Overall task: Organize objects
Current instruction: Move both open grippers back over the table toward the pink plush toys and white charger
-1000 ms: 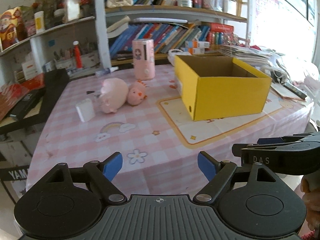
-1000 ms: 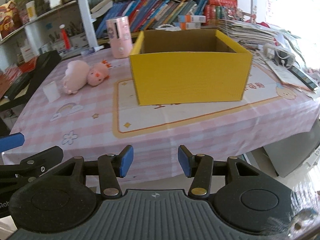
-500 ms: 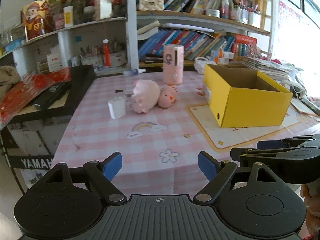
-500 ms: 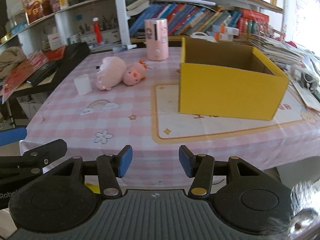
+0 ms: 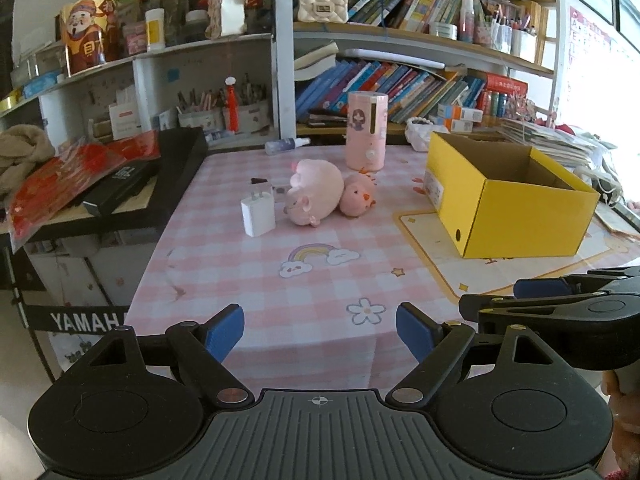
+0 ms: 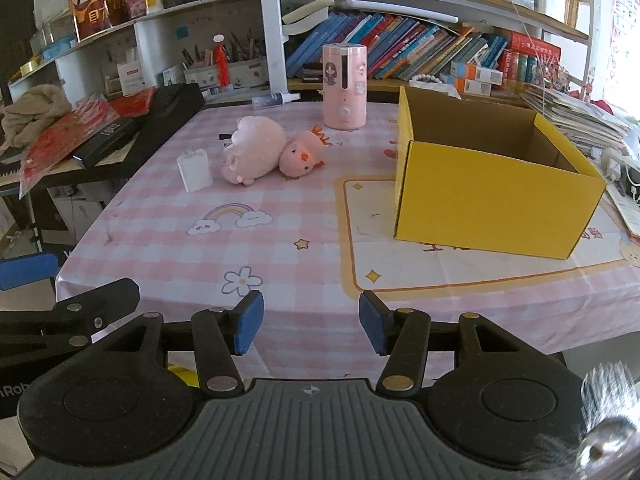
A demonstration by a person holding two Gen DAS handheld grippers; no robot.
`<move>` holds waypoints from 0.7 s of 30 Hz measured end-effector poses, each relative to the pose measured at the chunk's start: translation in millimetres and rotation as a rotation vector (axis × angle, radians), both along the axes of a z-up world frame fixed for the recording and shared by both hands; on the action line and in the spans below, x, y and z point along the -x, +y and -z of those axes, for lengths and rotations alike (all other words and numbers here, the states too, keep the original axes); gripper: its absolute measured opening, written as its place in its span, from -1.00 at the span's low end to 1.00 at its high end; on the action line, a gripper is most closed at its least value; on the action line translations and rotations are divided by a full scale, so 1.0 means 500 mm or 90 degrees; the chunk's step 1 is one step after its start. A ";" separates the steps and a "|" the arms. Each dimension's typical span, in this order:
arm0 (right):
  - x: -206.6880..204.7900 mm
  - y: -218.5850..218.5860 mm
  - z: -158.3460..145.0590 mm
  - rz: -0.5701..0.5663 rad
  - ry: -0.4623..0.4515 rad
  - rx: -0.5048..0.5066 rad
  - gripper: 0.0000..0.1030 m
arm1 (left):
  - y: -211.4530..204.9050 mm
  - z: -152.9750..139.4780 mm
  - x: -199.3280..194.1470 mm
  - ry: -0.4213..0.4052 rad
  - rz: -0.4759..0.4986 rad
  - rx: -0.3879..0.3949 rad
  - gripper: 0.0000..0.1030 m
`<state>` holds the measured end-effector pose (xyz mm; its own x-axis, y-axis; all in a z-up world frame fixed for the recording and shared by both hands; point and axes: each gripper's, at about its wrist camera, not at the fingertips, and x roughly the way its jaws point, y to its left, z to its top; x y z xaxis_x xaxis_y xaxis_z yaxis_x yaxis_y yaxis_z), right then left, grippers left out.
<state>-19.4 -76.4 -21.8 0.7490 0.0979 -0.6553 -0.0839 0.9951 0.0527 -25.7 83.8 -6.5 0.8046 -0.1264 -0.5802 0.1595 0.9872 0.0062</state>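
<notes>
An open yellow cardboard box (image 5: pixel 516 204) (image 6: pixel 492 196) stands on the right of the pink checked tablecloth (image 5: pixel 320 280). A pink pig plush (image 5: pixel 314 198) (image 6: pixel 254 156) and a smaller pink chick plush (image 5: pixel 358 198) (image 6: pixel 302 158) lie side by side mid-table. A white charger plug (image 5: pixel 258 216) (image 6: pixel 195 170) stands to their left. A pink cylinder device (image 5: pixel 367 136) (image 6: pixel 345 86) stands behind them. My left gripper (image 5: pixel 320 332) and right gripper (image 6: pixel 310 326) are both open and empty, held off the table's near edge.
A black keyboard (image 5: pixel 140 184) with red packets lies left of the table. Bookshelves (image 5: pixel 400 80) stand behind. A small spray bottle (image 5: pixel 286 145) lies at the table's far edge. Paper stacks (image 6: pixel 576 116) and cables sit at the right.
Both grippers have pulled back and risen from the table, so the objects look smaller and farther. Both stay open. Nothing on the table has moved.
</notes>
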 end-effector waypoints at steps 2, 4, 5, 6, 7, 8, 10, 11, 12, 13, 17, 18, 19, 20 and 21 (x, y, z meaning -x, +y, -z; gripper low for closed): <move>-0.002 0.006 0.000 -0.005 -0.001 0.002 -0.01 | 0.004 0.000 -0.002 0.001 -0.005 0.001 0.66; -0.007 0.010 0.000 -0.009 0.000 0.002 0.00 | 0.007 0.001 -0.006 0.001 -0.011 0.002 0.66; -0.009 0.012 0.001 -0.010 0.001 0.002 0.00 | 0.009 0.002 -0.009 0.003 -0.014 0.003 0.66; -0.013 0.014 0.002 -0.012 0.002 0.002 0.00 | 0.010 0.004 -0.011 0.005 -0.015 0.002 0.66; -0.016 0.015 0.003 -0.014 0.003 0.002 0.00 | 0.011 0.006 -0.013 0.008 -0.017 0.002 0.66; -0.019 0.017 0.005 -0.016 0.004 0.001 0.00 | 0.012 0.009 -0.017 0.012 -0.019 0.001 0.66; -0.027 0.021 0.011 -0.022 0.010 0.001 0.00 | 0.013 0.014 -0.025 0.019 -0.023 0.001 0.66; -0.031 0.022 0.014 -0.024 0.012 0.000 0.00 | 0.015 0.016 -0.030 0.022 -0.025 0.002 0.66; -0.037 0.024 0.016 -0.026 0.015 0.000 0.00 | 0.016 0.019 -0.035 0.025 -0.027 0.001 0.66; -0.044 0.024 0.019 -0.028 0.018 -0.001 0.01 | 0.016 0.021 -0.042 0.027 -0.029 -0.001 0.66; -0.076 0.027 0.029 -0.033 0.028 -0.003 0.01 | 0.018 0.029 -0.073 0.037 -0.035 -0.005 0.66; -0.086 0.028 0.030 -0.033 0.031 -0.004 0.01 | 0.018 0.029 -0.080 0.038 -0.036 -0.006 0.67; -0.094 0.029 0.031 -0.035 0.032 -0.004 0.01 | 0.018 0.030 -0.090 0.038 -0.038 -0.007 0.67; -0.106 0.029 0.032 -0.037 0.033 -0.004 0.01 | 0.018 0.031 -0.100 0.040 -0.040 -0.005 0.67; -0.118 0.030 0.032 -0.039 0.034 -0.002 0.01 | 0.018 0.032 -0.112 0.043 -0.041 -0.004 0.67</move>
<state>39.5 -61.5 -37.7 0.7057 0.1456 -0.6933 -0.1424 0.9878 0.0626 30.4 92.7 -22.7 0.7698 -0.0713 -0.6343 0.0953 0.9954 0.0037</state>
